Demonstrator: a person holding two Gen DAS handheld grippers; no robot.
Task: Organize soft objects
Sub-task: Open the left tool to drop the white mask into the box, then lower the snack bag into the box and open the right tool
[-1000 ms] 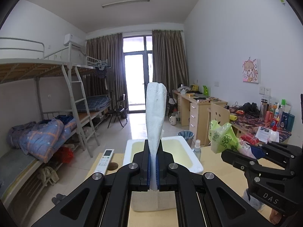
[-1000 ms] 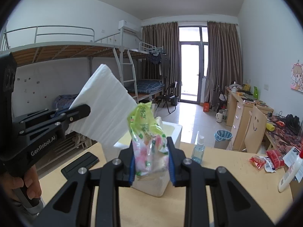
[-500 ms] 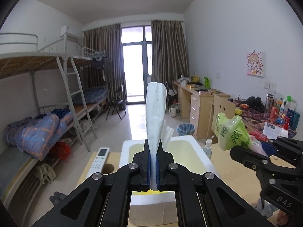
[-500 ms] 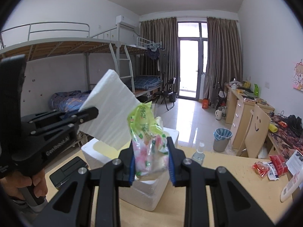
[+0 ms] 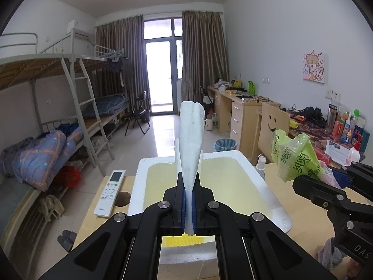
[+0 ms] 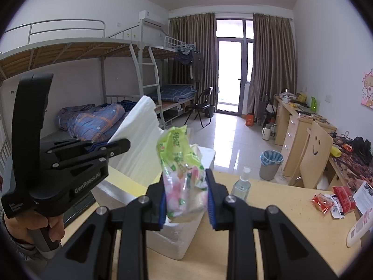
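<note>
My left gripper (image 5: 188,206) is shut on a white folded tissue sheet (image 5: 190,144) and holds it upright over the open white foam box (image 5: 275,200). The sheet (image 6: 139,137) and left gripper (image 6: 109,148) also show in the right wrist view. My right gripper (image 6: 186,203) is shut on a green and pink plastic tissue pack (image 6: 181,175), held in the air beside the box's right side (image 6: 177,240). The pack (image 5: 296,161) shows at the right of the left wrist view.
A wooden table (image 6: 279,212) carries the box, a white remote (image 5: 109,190), a clear spray bottle (image 6: 242,184), red snack wrappers (image 6: 331,201) and a black flat device. Bunk beds stand left, desks and a chair right, a bin (image 5: 225,144) behind.
Both grippers have moved forward with their loads; the box now lies directly under the left gripper and closer below the right one.
</note>
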